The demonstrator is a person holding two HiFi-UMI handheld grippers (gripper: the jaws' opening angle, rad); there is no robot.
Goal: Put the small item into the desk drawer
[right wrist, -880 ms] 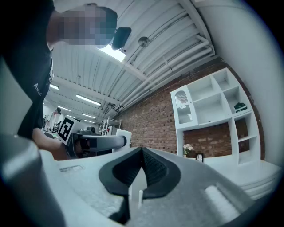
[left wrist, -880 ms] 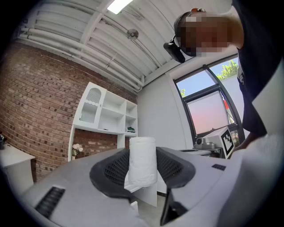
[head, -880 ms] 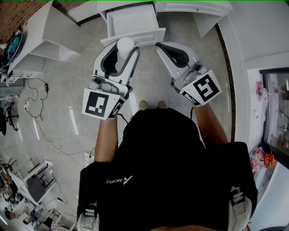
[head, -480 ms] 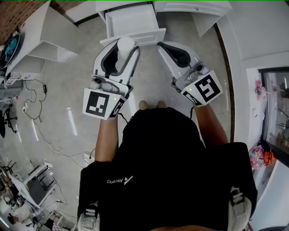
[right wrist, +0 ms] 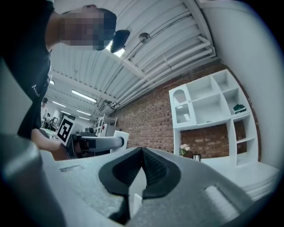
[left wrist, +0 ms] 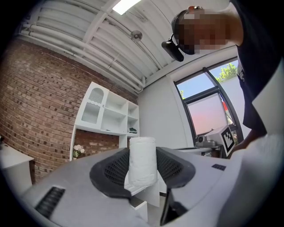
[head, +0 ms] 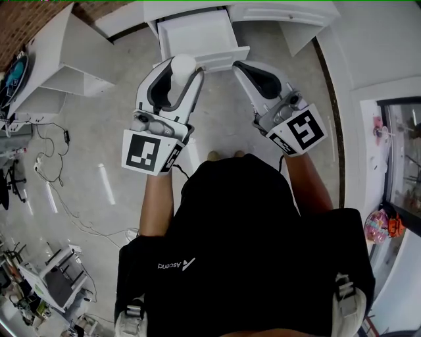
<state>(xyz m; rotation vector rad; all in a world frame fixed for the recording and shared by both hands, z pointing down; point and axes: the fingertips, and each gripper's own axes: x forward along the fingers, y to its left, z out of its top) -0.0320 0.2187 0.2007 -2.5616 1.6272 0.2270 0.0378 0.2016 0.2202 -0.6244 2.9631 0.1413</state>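
Observation:
A small white roll (head: 182, 66) (left wrist: 142, 160) stands upright between the jaws of my left gripper (head: 179, 71) (left wrist: 142, 170), which is shut on it. In the head view it hangs just before the front edge of the open white desk drawer (head: 200, 34); the drawer's inside looks bare. My right gripper (head: 245, 68) (right wrist: 141, 166) is to the right of the left one, near the drawer's right front corner, shut with nothing between its black pads.
A white desk (head: 276, 10) runs along the top, with the drawer pulled out of it. A white shelf unit (left wrist: 108, 116) (right wrist: 213, 104) stands against the brick wall. Cables (head: 56, 164) lie on the grey floor to the left. A glass-fronted cabinet (head: 401, 164) is at the right.
The drawer and floor have shifted slightly down in the head view: both grippers have come a little closer to the drawer. The roll stays in the left gripper.

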